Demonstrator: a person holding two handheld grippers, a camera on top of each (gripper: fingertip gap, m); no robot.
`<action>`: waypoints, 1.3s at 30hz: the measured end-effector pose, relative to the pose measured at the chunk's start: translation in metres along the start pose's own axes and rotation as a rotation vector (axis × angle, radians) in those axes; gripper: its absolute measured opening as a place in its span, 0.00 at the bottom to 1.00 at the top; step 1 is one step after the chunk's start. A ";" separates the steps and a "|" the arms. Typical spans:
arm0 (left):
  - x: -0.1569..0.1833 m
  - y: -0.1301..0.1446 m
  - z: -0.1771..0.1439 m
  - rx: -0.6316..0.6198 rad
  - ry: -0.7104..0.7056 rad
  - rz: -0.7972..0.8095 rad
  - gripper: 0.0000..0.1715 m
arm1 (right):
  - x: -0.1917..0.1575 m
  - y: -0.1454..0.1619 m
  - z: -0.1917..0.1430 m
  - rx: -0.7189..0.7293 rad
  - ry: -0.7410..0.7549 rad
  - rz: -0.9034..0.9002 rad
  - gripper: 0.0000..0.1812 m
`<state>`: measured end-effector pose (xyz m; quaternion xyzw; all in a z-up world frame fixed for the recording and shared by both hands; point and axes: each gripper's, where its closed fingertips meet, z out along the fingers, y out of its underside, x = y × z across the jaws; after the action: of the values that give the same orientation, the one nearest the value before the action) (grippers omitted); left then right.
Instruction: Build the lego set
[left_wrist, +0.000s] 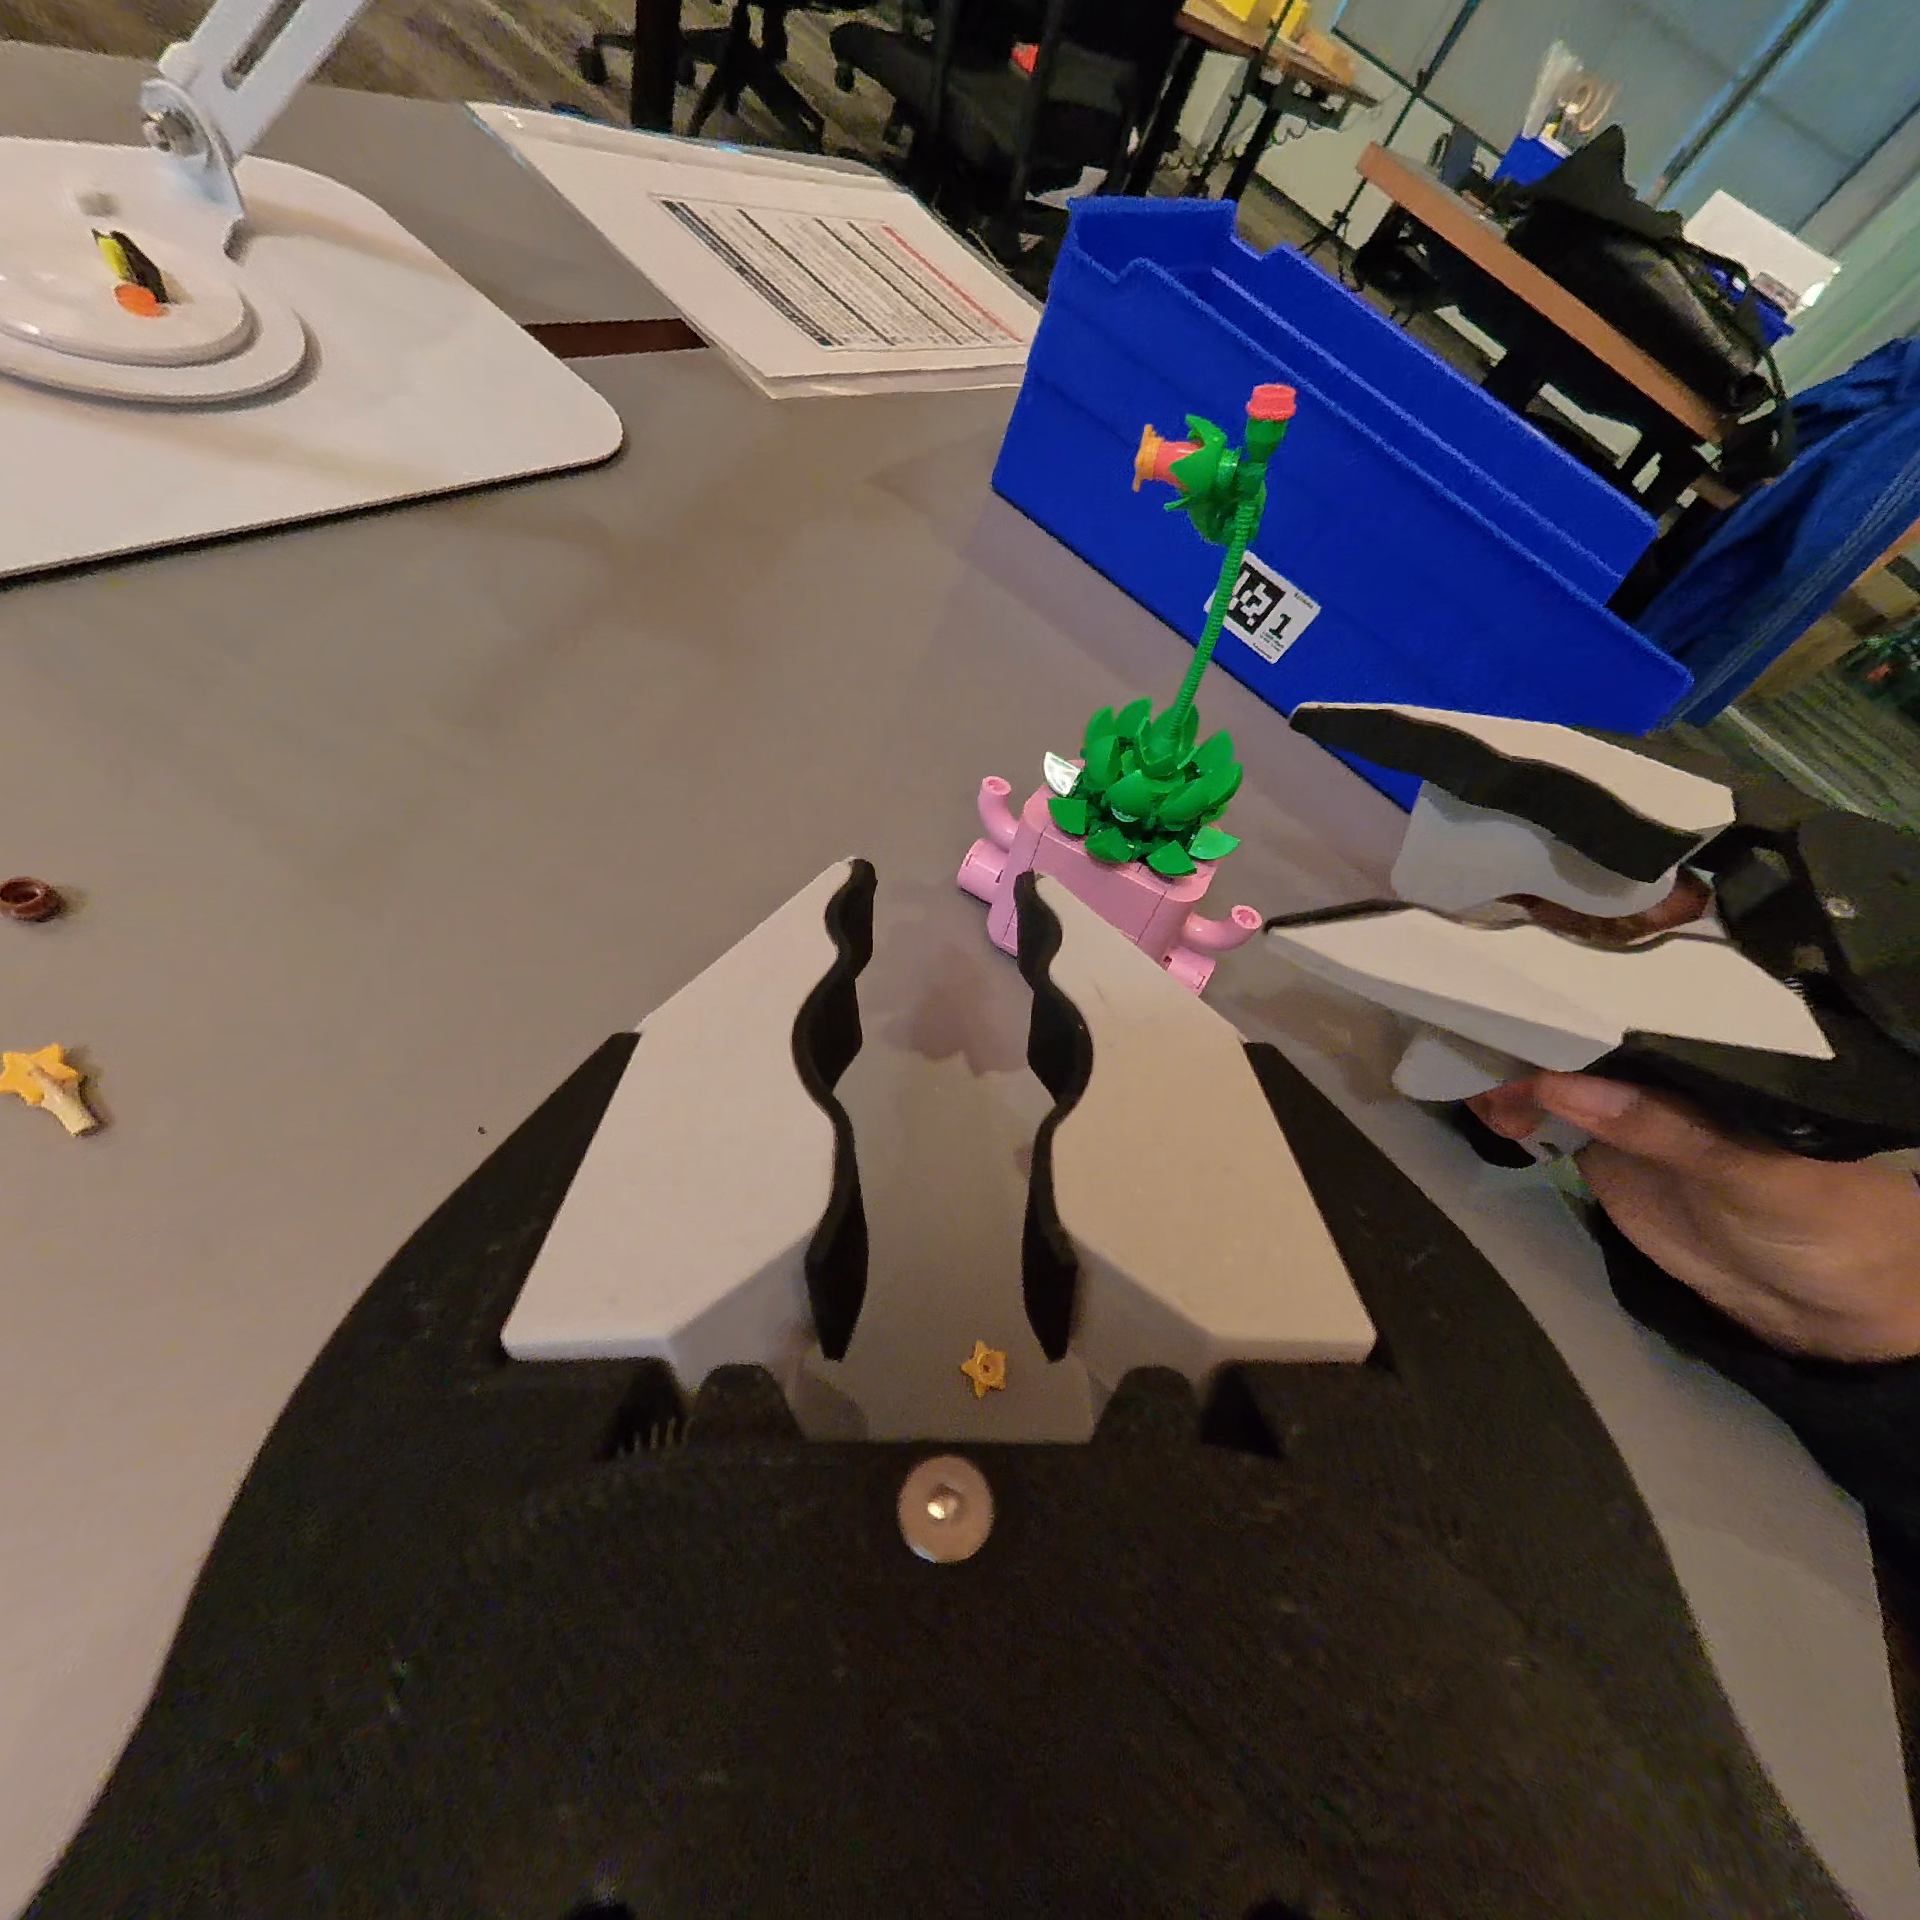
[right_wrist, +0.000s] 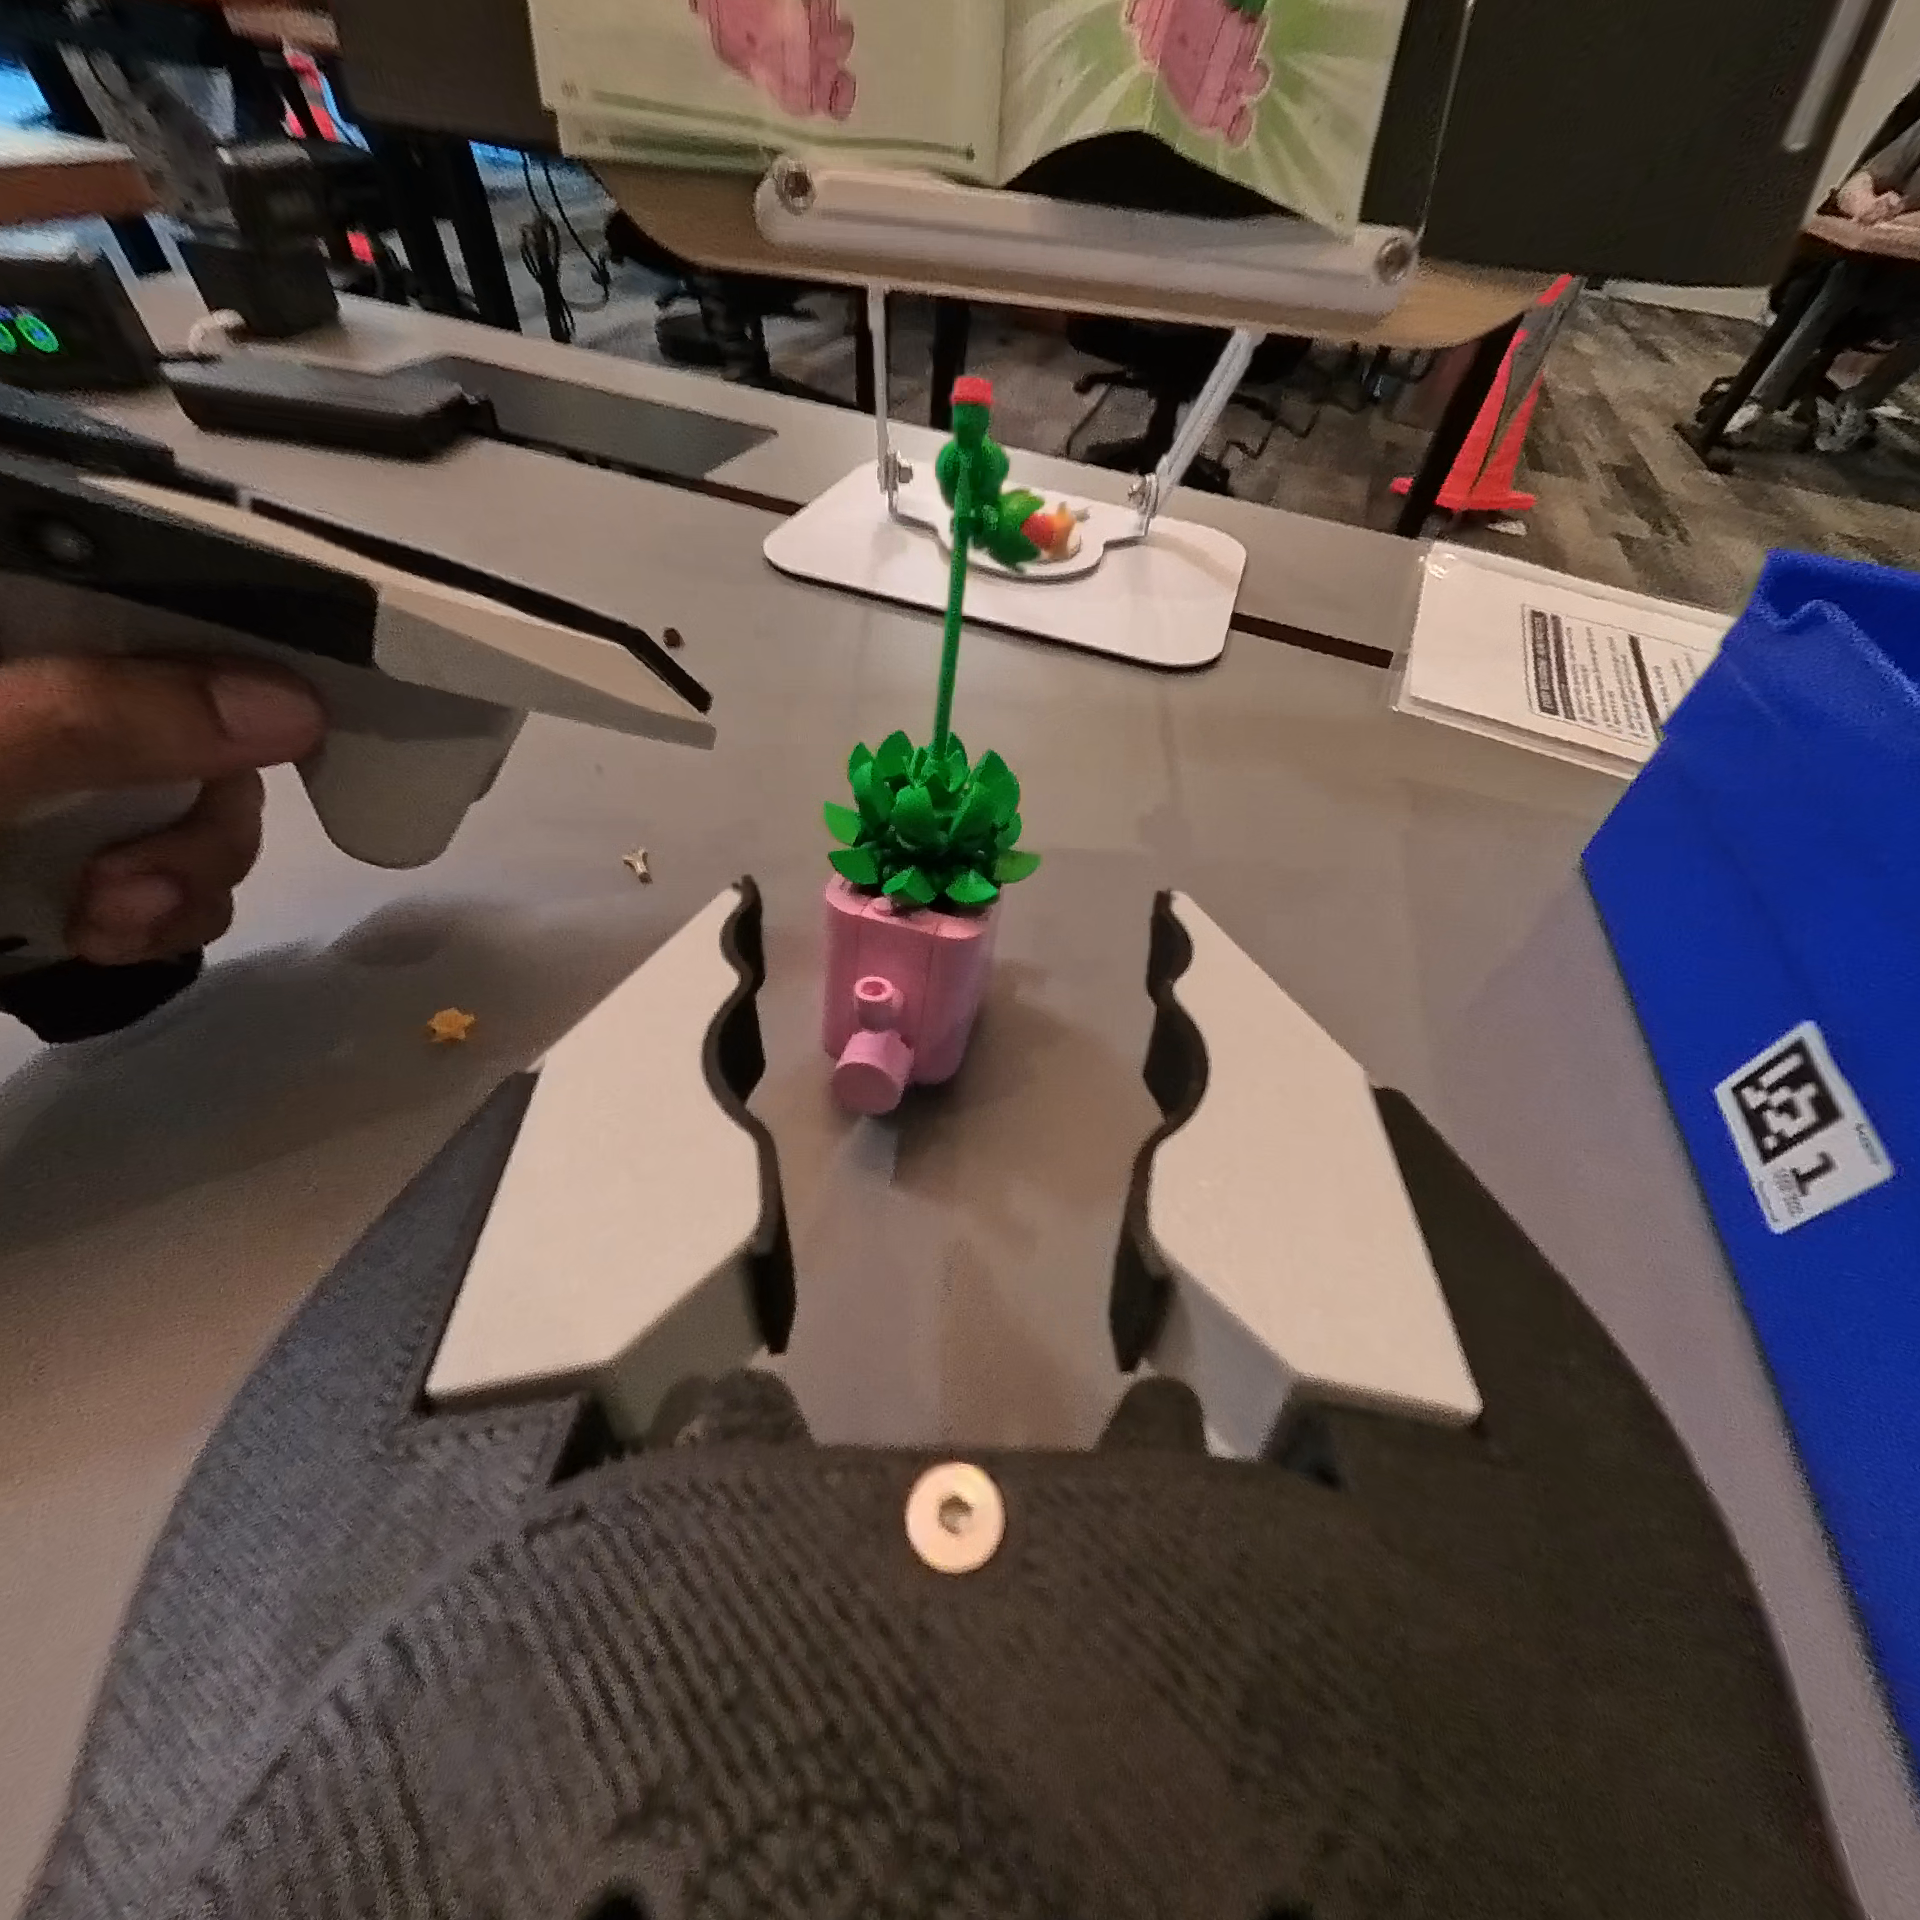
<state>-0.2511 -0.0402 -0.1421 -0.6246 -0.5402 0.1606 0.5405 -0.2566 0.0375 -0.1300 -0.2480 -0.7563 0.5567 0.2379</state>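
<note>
Standing mid-worktop near the blue bin (left_wrist: 1351, 468), the pink pot (right_wrist: 914, 987) carries leaves and a tall green stem (right_wrist: 951, 644). Left to right: loose star pieces (left_wrist: 47, 1081) toward the left edge, left gripper (left_wrist: 940, 894) part-open and empty, pot, right gripper (right_wrist: 956, 914) wide open, its jaws flanking the pot without touching. Advice: clamp the pot body low, squarely, avoiding the stem, before adding pieces.

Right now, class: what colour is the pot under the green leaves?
Pink pot; clearest in the right wrist view.
</note>
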 end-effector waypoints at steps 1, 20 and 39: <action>0.000 0.000 0.000 0.001 0.005 -0.006 0.15 | 0.000 0.002 0.002 -0.019 0.008 -0.010 0.43; 0.001 0.009 0.007 -0.026 0.008 0.006 0.16 | -0.013 0.027 0.036 -0.232 -0.082 0.013 0.23; 0.010 -0.006 0.000 0.072 0.103 0.023 0.21 | -0.043 0.022 0.015 -0.203 -0.579 0.044 0.22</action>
<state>-0.2501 -0.0327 -0.1326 -0.6184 -0.4983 0.1540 0.5879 -0.2309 0.0049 -0.1589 -0.1179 -0.8388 0.5309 -0.0258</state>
